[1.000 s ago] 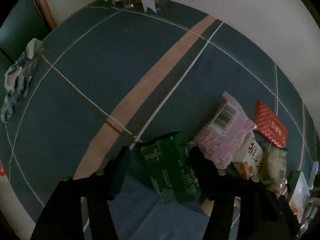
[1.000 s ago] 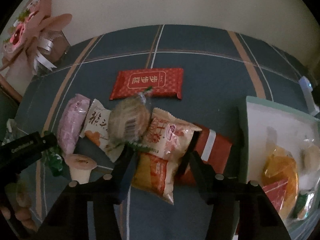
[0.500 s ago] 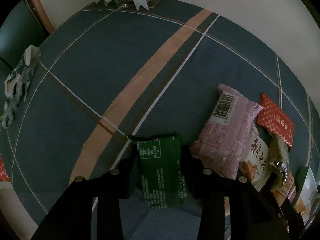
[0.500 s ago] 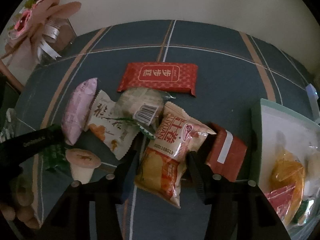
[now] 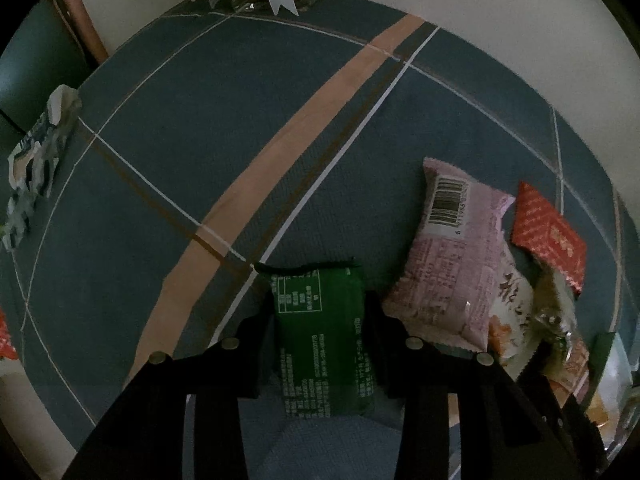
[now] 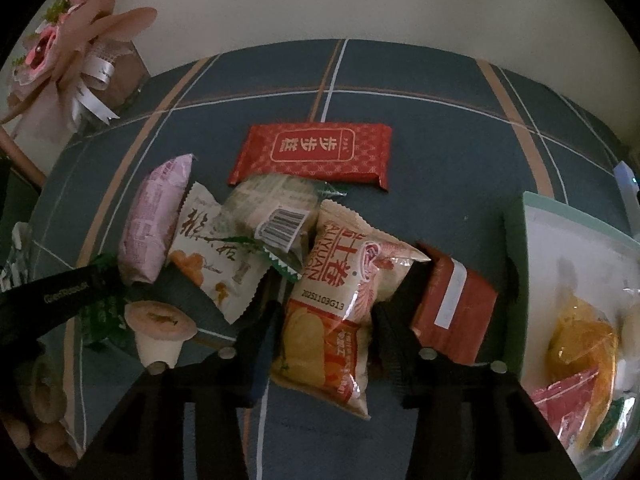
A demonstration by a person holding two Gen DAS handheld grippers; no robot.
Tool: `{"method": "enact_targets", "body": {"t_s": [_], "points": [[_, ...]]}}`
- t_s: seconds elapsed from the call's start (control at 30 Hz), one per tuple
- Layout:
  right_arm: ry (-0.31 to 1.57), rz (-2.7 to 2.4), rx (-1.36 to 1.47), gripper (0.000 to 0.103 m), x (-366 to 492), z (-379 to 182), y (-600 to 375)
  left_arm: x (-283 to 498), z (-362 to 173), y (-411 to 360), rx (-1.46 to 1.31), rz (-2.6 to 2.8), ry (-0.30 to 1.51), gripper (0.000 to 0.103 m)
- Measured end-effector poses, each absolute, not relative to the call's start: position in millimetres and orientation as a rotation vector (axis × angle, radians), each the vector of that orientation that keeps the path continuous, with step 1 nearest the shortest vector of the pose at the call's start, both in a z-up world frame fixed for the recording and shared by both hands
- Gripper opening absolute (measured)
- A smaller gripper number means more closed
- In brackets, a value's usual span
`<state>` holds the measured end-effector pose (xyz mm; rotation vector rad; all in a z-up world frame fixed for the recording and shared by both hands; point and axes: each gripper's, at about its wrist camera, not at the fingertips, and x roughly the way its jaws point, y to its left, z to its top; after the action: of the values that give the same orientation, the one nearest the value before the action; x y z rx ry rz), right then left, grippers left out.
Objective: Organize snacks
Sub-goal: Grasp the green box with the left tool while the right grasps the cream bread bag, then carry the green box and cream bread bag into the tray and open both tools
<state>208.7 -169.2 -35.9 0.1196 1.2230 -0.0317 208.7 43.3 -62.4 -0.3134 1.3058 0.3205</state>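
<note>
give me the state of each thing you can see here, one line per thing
left gripper: just closed, gripping green packet
right gripper: just closed, gripping chip bag
pink packet: sealed, lying flat
red packet: sealed, lying flat
pudding cup: sealed, upright
tray: holding snacks

The right gripper [image 6: 326, 316] is seen pointing down at a blue plaid cloth [image 6: 440, 152], its 2 jaws having just been closing onto an orange-and-white chip bag [image 6: 340, 304] pressed between them. Just right of the tool a dark red packet [image 6: 452, 300] is found; beyond the tips, a long red bar [image 6: 312, 154]. A pudding cup [image 6: 158, 330] is placed left.
</note>
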Motion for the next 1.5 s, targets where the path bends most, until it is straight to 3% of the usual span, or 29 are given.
{"method": "enact_targets", "body": {"t_s": [0.2,0.7,1.5], "points": [[1.212,-0.024,0.142,0.039,207,-24,-176,204,-38,45,-0.342,0.307,1.259,0.041],[1.097,-0.011,0.175,0.038,195,47,-196,181,46,31,-0.323,0.26,1.079,0.042],[1.059,-0.279,0.396,0.039,158,64,-365,177,60,-111,-0.202,0.033,1.088,0.042]]}}
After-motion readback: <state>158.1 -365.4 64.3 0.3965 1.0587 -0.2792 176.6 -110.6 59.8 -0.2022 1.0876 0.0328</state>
